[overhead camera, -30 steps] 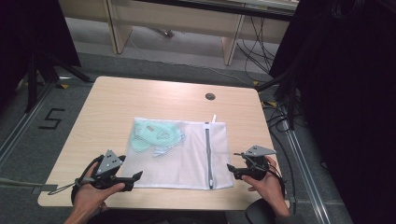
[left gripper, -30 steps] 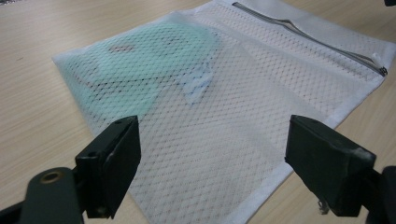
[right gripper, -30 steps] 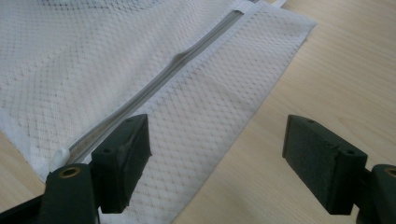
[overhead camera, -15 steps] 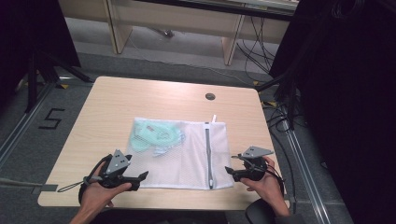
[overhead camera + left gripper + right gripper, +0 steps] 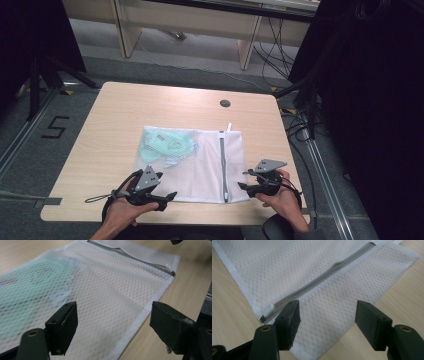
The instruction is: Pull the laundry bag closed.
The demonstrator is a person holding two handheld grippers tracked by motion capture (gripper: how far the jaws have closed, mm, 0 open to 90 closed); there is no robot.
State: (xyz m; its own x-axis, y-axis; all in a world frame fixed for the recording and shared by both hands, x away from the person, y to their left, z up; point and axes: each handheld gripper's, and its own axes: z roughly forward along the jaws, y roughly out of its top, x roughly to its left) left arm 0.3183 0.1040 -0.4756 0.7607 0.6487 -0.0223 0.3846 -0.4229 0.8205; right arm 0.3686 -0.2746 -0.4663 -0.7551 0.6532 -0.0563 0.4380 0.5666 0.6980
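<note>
Wooden table point(image 5: 115, 125) with a white mesh laundry bag point(image 5: 200, 167) lying flat near its front edge, a gripper at each front corner.

At the left, the left gripper point(image 5: 167, 196) is over the bag's near left corner; its jaws stand wide apart and have just been closing a little, with the mesh below them, not pinched. Green cloth point(image 5: 172, 145) shows inside the bag's far left part. Further right runs the grey zipper point(image 5: 223, 165). The right gripper point(image 5: 242, 182) is at the zipper's near end, jaws apart, just been closing, nothing pinched.
</note>
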